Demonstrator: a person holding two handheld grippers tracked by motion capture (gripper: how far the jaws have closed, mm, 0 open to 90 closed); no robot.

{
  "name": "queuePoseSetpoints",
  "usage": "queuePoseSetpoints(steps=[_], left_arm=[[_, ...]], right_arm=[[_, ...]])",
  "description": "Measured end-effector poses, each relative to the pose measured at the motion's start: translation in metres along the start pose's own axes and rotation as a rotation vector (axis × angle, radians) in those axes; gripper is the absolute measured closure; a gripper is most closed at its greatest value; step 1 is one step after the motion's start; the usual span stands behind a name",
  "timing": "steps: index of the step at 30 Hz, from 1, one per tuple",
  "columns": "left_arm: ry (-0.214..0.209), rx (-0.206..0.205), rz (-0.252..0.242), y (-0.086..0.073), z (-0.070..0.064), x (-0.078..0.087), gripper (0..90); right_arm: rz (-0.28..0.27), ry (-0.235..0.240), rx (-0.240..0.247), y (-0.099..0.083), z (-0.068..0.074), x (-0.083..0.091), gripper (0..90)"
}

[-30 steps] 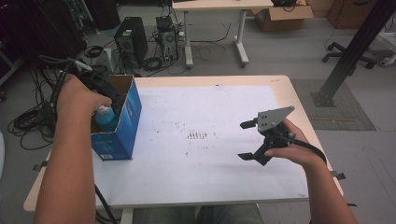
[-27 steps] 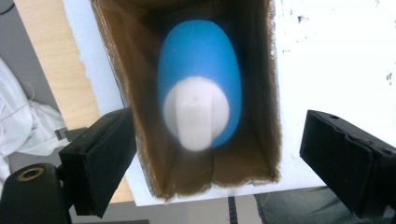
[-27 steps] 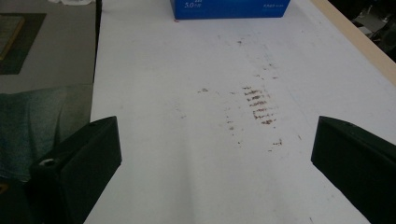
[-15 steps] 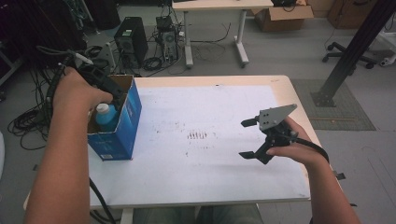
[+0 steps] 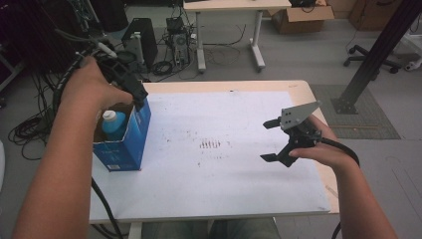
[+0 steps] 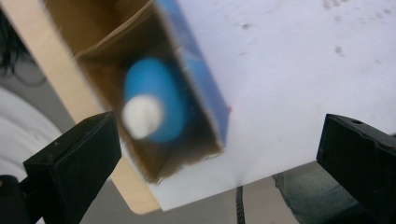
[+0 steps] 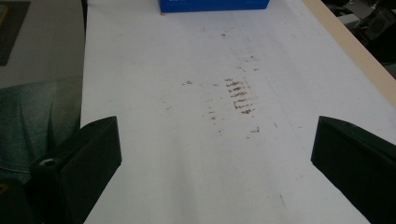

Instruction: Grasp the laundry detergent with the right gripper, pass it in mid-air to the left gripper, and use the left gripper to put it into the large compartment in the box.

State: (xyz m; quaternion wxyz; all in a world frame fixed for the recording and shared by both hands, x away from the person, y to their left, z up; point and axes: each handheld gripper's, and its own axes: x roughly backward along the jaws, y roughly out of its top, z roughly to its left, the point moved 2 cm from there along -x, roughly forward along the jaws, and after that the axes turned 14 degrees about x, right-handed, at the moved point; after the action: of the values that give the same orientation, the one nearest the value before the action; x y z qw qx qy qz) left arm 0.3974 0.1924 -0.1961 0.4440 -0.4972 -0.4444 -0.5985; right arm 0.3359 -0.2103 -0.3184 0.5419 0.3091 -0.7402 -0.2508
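Left gripper [image 5: 134,92], jaws wide, hovers above the blue bottle [image 5: 114,124] in the open blue cardboard box [image 5: 130,144]; right gripper [image 5: 271,140], jaws wide, hangs over the white desk [image 5: 224,184].

Computer towers [image 5: 137,42] and tangled cables [image 5: 30,127] on the floor beyond the table [image 5: 298,87].

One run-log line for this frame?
left gripper: open, above box | bottle: upright in box | right gripper: open, empty, over table

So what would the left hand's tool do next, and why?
Probably lower straight down and close on the bottle. The left gripper is open above the blue box, and the bottle stands upright inside, its white cap between the open fingers in the left gripper view.
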Motion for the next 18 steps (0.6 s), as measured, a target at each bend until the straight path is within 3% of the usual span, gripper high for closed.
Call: queuePoseSetpoints(steps=[3,4,6,10,11,12,13,14,17,18], left_arm=[[-0.017,-0.120,-0.022,0.003,-0.023,0.005,0.2],[-0.017,-0.120,-0.022,0.003,-0.023,0.005,0.2],[-0.040,-0.285,-0.015,0.002,-0.052,0.005,0.2],[-0.034,-0.495,0.019,-0.005,-0.087,-0.002,0.2],[-0.033,-0.524,0.021,-0.006,-0.093,-0.004,0.2],[-0.033,-0.524,0.021,-0.006,-0.093,-0.004,0.2],[-0.024,-0.590,0.018,-0.010,-0.106,-0.008,0.2],[-0.024,-0.624,0.018,-0.012,-0.112,-0.010,0.2],[-0.024,-0.677,0.032,-0.016,-0.122,-0.015,0.2],[-0.024,-0.677,0.032,-0.016,-0.122,-0.015,0.2]], right_arm=[[0.038,-0.004,0.020,0.007,-0.005,0.008,1.9],[0.050,-0.005,0.026,0.009,-0.007,0.010,1.9],[0.086,-0.006,0.041,0.015,-0.012,0.016,2.0],[0.167,-0.002,0.064,0.027,-0.020,0.026,2.0],[0.195,0.008,0.074,0.030,-0.023,0.027,2.3],[0.195,0.008,0.074,0.030,-0.023,0.027,2.3],[0.240,0.018,0.086,0.035,-0.025,0.029,2.5],[0.257,0.023,0.088,0.037,-0.026,0.029,2.5],[0.312,0.052,0.108,0.045,-0.026,0.027,2.7],[0.326,0.060,0.108,0.046,-0.025,0.026,2.7]])
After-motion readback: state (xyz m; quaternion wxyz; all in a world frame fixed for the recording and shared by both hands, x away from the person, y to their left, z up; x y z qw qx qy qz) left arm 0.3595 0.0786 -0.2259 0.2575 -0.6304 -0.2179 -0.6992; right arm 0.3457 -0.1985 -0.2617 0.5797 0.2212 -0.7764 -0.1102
